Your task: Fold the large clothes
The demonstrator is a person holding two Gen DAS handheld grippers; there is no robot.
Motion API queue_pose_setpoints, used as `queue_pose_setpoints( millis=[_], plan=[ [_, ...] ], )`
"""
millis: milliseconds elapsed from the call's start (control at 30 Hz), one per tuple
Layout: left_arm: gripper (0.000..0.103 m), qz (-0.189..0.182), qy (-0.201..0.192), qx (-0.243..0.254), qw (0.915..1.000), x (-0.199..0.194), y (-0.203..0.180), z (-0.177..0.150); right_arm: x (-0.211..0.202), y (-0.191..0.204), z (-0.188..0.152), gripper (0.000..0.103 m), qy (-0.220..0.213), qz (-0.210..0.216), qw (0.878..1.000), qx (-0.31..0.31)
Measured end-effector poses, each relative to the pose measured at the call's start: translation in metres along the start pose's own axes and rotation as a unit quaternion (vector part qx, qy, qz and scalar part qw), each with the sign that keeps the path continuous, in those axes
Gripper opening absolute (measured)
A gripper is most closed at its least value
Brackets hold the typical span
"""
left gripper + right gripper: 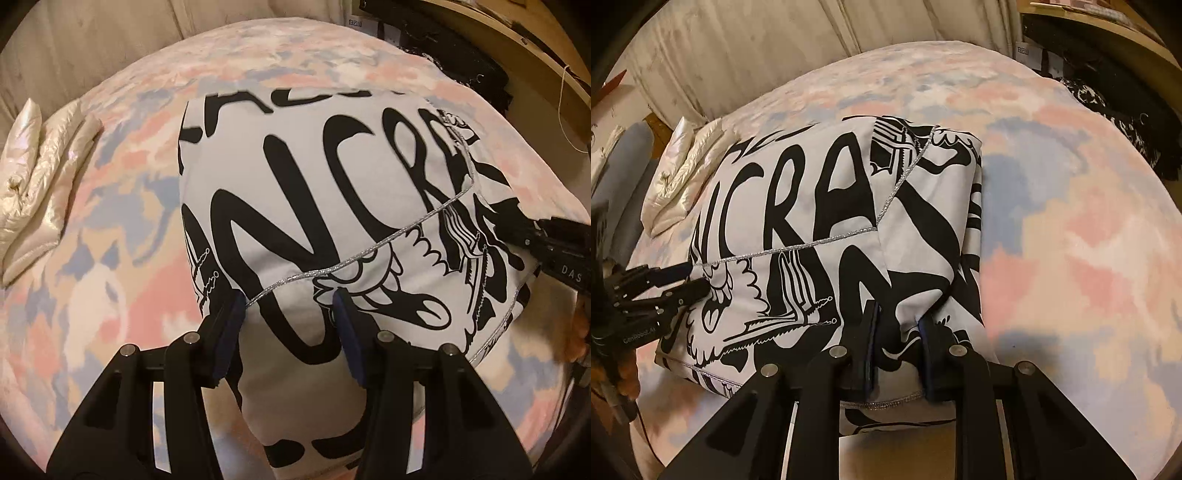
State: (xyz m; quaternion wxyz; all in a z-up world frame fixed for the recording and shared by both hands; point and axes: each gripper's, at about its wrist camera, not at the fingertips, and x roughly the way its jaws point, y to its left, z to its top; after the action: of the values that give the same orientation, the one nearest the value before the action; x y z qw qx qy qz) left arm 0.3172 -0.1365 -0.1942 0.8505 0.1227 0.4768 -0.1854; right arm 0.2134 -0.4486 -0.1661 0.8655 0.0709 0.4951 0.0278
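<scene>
A white garment with bold black lettering and silver seam trim [332,206] lies folded into a thick block on the pastel bed cover; it also shows in the right wrist view [820,236]. My left gripper [290,308] is open, its blue-padded fingers resting on the garment's near edge with cloth between them. My right gripper [897,325] has its jaws partly closed around a raised fold of the garment's near right corner. The right gripper shows at the garment's right edge in the left wrist view [517,221], the left gripper at its left edge in the right wrist view [698,280].
A pink, blue and cream patterned cover [1071,221] spreads over the bed. A folded cream puffer jacket [40,177] lies at the far left. A dark lacy cloth [1126,122] and a wooden shelf [517,48] stand at the far right. A padded headboard [757,51] is behind.
</scene>
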Motion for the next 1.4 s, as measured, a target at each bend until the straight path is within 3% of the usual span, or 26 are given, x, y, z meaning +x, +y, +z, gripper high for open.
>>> queue_pose_setpoints(
  millis=[67,133,200,267,333,467,567,633,700,733,767,833,867,967,1133,1233,1267,1367,1400],
  plan=[
    [0.047,-0.015,-0.002,0.014,0.9998,-0.009,-0.001,0.002,-0.011,-0.001,0.01,0.025,0.006,0.012,1.0,0.001],
    [0.049,-0.051,0.003,0.007,0.9987,-0.017,0.007,0.008,-0.014,-0.001,0.025,0.04,-0.007,0.025,0.999,0.017],
    [0.053,-0.082,-0.004,-0.017,0.9965,-0.021,0.022,0.02,-0.027,-0.01,0.037,0.072,-0.037,0.034,0.998,0.033],
    [0.053,-0.083,-0.012,-0.038,0.9957,-0.021,0.037,0.033,-0.029,-0.021,0.058,0.079,-0.06,0.03,0.996,0.052],
    [0.053,-0.085,-0.012,-0.066,0.9941,-0.012,0.054,0.05,-0.017,-0.033,0.078,0.079,-0.056,0.036,0.995,0.073],
    [0.054,-0.116,0.013,-0.123,0.9856,0.019,0.091,0.079,0.035,-0.064,0.113,0.078,-0.008,0.071,0.988,0.135],
    [0.07,-0.133,0.024,-0.143,0.9804,0.036,0.11,0.091,0.065,-0.077,0.128,0.076,0.023,0.109,0.981,0.161],
    [0.078,-0.139,0.031,-0.152,0.9781,0.047,0.118,0.093,0.08,-0.08,0.13,0.067,0.037,0.139,0.975,0.168],
    [0.09,-0.153,0.043,-0.165,0.9735,0.061,0.127,0.092,0.092,-0.082,0.132,0.037,0.044,0.157,0.972,0.169],
    [0.091,-0.158,0.046,-0.169,0.9717,0.065,0.128,0.09,0.091,-0.081,0.133,0.03,0.041,0.156,0.974,0.158],
    [0.09,-0.165,0.051,-0.176,0.969,0.071,0.13,0.089,0.089,-0.079,0.135,0.014,0.033,0.143,0.979,0.142],
    [0.081,-0.162,0.052,-0.182,0.9685,0.076,0.13,0.092,0.077,-0.072,0.133,0.005,0.006,0.111,0.987,0.114],
    [0.068,-0.162,0.047,-0.177,0.9696,0.075,0.128,0.093,0.062,-0.07,0.134,0.004,-0.022,0.096,0.989,0.107],
    [0.066,-0.121,0.042,-0.151,0.9801,0.074,0.113,0.1,0.037,-0.065,0.128,0.004,-0.068,0.065,0.992,0.088],
    [0.066,-0.075,0.051,-0.121,0.9885,0.091,0.097,0.098,0.077,-0.069,0.119,0.004,0.011,0.032,0.996,0.088],
    [0.066,-0.071,0.047,-0.122,0.9888,0.082,0.097,0.1,0.07,-0.065,0.124,0.006,0.014,0.018,0.997,0.075],
    [0.066,-0.06,0.043,-0.118,0.9903,0.076,0.096,0.101,0.062,-0.062,0.126,0.011,0.015,0.006,0.998,0.067],
    [0.066,-0.015,0.019,-0.101,0.9946,0.042,0.089,0.094,0.03,-0.054,0.12,0.042,-0.006,-0.046,0.997,0.057],
    [0.066,-0.017,0.008,-0.098,0.995,0.031,0.086,0.09,0.018,-0.052,0.115,0.044,-0.02,-0.048,0.997,0.054]
  ],
)
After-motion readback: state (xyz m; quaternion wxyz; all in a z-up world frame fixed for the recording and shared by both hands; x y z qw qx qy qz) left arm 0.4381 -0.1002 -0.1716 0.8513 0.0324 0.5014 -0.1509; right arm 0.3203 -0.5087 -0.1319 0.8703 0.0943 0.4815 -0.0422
